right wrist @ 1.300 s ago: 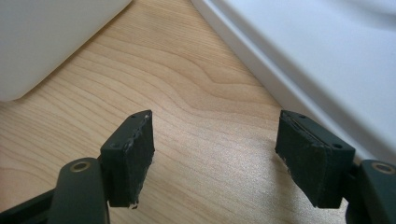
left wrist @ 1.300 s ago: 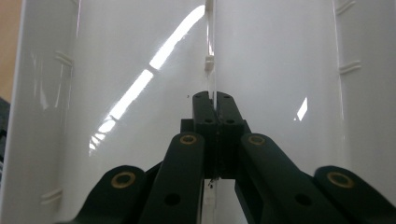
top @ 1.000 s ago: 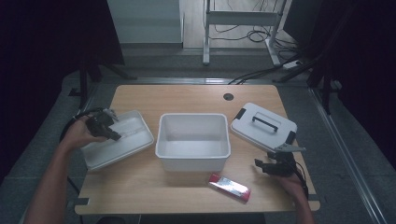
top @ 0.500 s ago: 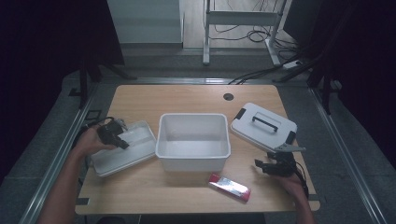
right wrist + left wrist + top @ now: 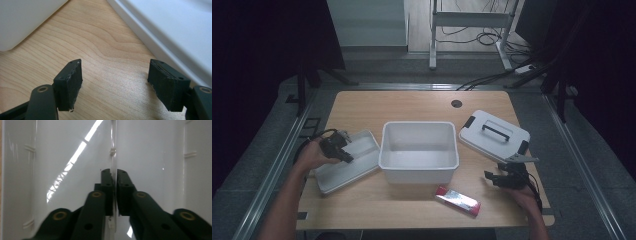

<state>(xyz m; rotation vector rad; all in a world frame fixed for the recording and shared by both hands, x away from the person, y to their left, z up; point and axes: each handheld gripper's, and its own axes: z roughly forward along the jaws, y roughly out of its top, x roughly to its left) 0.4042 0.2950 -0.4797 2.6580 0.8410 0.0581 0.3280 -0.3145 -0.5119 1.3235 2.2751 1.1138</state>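
Observation:
A shallow white tray (image 5: 354,167) lies on the table left of a deep white bin (image 5: 419,150). My left gripper (image 5: 347,157) reaches over the tray's left rim. In the left gripper view its jaws (image 5: 114,173) straddle the tray's thin upright divider (image 5: 113,142). They have just been opening, and the pads stand barely off the divider between them. My right gripper (image 5: 493,177) rests low at the front right, below the bin's white lid (image 5: 494,135) with its black handle. It is open, with bare wood between its fingers (image 5: 115,75).
A red and silver packet (image 5: 457,200) lies near the front edge, between the bin and my right hand. The lid's white edge (image 5: 160,37) runs close past the right gripper. A round hole (image 5: 456,103) sits in the tabletop at the back.
My left hand has come down and nearer with the tray, which has settled flatter on the table beside the bin. The right hand has not moved.

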